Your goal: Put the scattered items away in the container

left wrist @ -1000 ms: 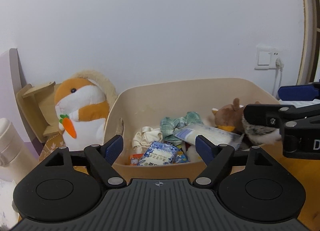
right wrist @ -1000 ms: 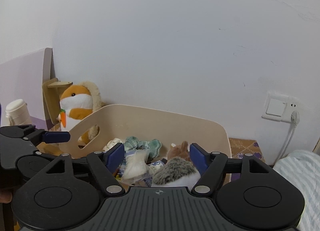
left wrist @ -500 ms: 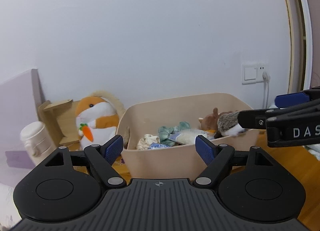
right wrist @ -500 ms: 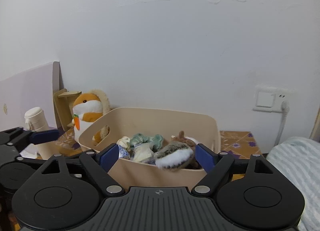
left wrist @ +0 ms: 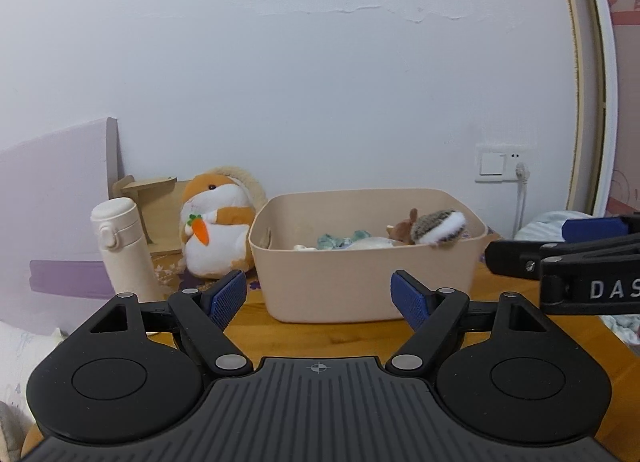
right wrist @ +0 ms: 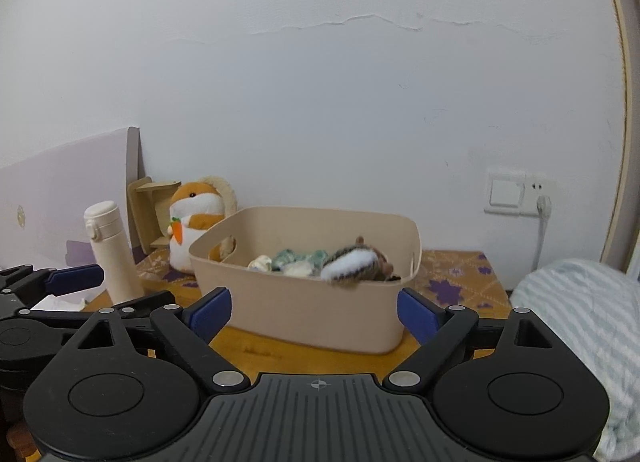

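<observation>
Both your grippers are empty: left gripper (left wrist: 318, 298) parted, right gripper (right wrist: 314, 312) opening after dropping the striped plush (right wrist: 352, 264), now mid-frame in the beige container (right wrist: 304, 314) as you've backed off. That item's done.

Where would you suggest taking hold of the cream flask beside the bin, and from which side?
I would grip the cream flask around its straight mid-body, below the clasped lid, coming in level from the front. It stands upright and apart from the bin, so open jaws should fit.
</observation>
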A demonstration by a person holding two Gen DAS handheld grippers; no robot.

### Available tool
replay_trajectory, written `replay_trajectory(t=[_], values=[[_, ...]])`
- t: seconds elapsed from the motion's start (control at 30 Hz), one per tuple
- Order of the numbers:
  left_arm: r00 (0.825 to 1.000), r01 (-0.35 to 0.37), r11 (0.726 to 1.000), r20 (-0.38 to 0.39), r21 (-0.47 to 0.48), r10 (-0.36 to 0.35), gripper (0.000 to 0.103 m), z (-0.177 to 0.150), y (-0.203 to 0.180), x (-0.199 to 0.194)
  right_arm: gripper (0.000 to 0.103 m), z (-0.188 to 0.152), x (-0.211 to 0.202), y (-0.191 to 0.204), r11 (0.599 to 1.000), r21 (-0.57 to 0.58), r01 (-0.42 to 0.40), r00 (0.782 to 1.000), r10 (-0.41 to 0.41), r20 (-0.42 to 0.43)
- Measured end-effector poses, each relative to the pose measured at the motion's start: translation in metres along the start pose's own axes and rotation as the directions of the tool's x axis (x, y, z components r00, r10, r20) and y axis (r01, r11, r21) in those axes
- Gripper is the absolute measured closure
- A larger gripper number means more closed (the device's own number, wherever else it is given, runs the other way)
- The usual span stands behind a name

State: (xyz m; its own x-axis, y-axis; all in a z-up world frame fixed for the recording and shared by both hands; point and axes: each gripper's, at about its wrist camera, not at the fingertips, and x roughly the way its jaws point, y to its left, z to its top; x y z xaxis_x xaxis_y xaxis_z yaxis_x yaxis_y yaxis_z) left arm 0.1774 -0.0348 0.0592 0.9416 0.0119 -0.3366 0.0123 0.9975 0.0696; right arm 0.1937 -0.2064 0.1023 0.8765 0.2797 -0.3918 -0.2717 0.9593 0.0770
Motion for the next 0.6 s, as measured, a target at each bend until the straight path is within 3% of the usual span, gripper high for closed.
replay_trajectory(t=[0.4,0.6], values=[[1.000,-0.001,1.000,-0.015,-0.004,0.001,0.022,-0.025,-0.009,-0.053,0.003,-0.034,-0.074,0.007,0.997,0.035,0.071,0.992,-0.074,0.098],[1.000,-0.020,1.000,-0.017,-0.013,0.020,0.022,-0.037,-0.010,-0.080,0.000,-0.047,-0.096,0.008,0.993,0.043,0.111,0.988,-0.115,0.102]])
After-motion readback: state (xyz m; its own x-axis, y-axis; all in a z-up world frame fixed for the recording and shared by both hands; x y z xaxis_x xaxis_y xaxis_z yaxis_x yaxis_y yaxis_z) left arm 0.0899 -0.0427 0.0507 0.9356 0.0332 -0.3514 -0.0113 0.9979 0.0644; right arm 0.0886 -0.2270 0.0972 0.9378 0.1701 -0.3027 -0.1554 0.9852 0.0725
